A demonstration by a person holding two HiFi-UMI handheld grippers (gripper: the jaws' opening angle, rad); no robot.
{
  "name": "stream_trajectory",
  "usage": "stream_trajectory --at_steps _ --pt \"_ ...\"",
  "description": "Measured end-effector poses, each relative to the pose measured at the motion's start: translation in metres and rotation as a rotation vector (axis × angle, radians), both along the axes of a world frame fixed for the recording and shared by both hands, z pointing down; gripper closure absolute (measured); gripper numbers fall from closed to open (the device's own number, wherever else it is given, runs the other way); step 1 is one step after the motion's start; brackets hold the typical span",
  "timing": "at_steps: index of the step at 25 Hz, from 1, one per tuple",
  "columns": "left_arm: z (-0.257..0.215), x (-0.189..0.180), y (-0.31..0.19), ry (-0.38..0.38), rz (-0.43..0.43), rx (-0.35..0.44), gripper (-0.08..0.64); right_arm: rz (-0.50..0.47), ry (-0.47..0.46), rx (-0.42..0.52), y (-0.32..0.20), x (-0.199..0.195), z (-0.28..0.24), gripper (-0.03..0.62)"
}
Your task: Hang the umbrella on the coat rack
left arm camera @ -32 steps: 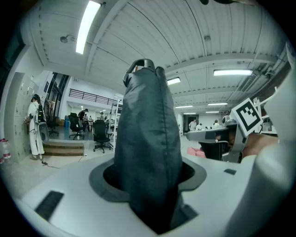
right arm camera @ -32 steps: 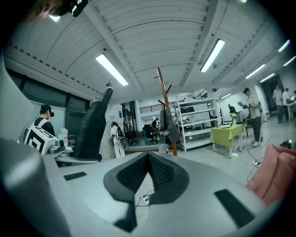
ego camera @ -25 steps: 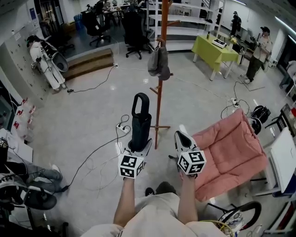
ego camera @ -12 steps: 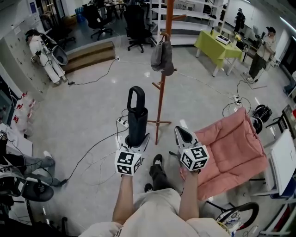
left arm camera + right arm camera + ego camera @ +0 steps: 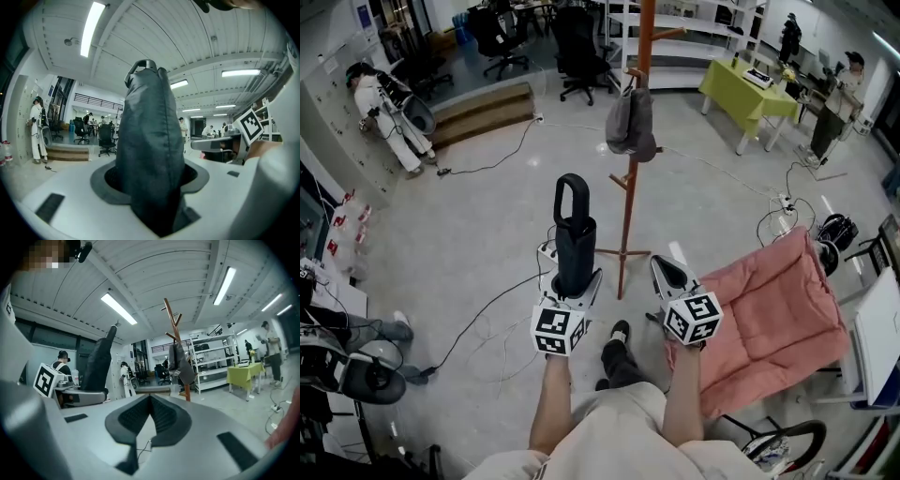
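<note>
Holding the umbrella upright in the left gripper, by its lower end. Folded, black, sheathed in its sleeve, with the loop handle at the top. Clamped wide around the dark fabric, pads pressing on either side; in the left gripper view, filling the middle between the jaws and rising well above them.

Carrying nothing in the right gripper. Closed down narrow, pad tips meeting, only bare floor showing behind them. Held level with the left gripper, just to its right, a gap between the two.

Facing the rack, farther off and standing on the floor roughly between the two grippers in the head view. Keeping the umbrella just left of the orange-brown pole and nearer than it, apart from it, touching no peg. Not yet hung. Handle loop reaching about the height of the lower pegs in the head view.

Already on the rack, high up: a grey garment, draped from a peg, above and to the right of the umbrella's handle. Seen in the right gripper view well off, rack ahead and slightly right, umbrella far to the left.

On the floor to the right, near the right gripper: a pink pad.
</note>
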State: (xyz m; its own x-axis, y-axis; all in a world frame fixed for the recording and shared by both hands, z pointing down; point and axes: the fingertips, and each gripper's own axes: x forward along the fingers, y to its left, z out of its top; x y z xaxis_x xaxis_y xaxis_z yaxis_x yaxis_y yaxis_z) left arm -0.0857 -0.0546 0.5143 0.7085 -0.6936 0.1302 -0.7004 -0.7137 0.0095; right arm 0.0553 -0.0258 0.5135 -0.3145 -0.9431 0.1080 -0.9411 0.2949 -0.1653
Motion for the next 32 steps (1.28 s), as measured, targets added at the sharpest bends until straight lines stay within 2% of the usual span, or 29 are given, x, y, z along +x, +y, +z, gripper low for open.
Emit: stream_trajectory --at_steps 5,12,18,23,32 --pt "-0.001 0.017 -0.038 -0.007 0.012 -0.014 0.307 0.021 -0.006 -0.015 -0.033 0.017 -0.002 0.589" --pt "-0.024 0.046 -0.095 -0.003 0.049 0.006 0.307 0.055 -0.038 0.040 -0.080 0.042 -0.028 0.589" --pt "-0.028 0.063 -0.121 -0.010 0.063 0.020 0.307 0.069 -0.062 0.048 -0.110 0.061 -0.025 0.589" --pt "-0.034 0.073 -0.128 -0.015 0.070 0.046 0.307 0.062 -0.067 0.074 -0.123 0.068 -0.032 0.589" --pt "-0.051 0.091 -0.184 -0.023 0.063 0.072 0.307 0.030 -0.035 0.075 -0.184 0.077 -0.040 0.589"
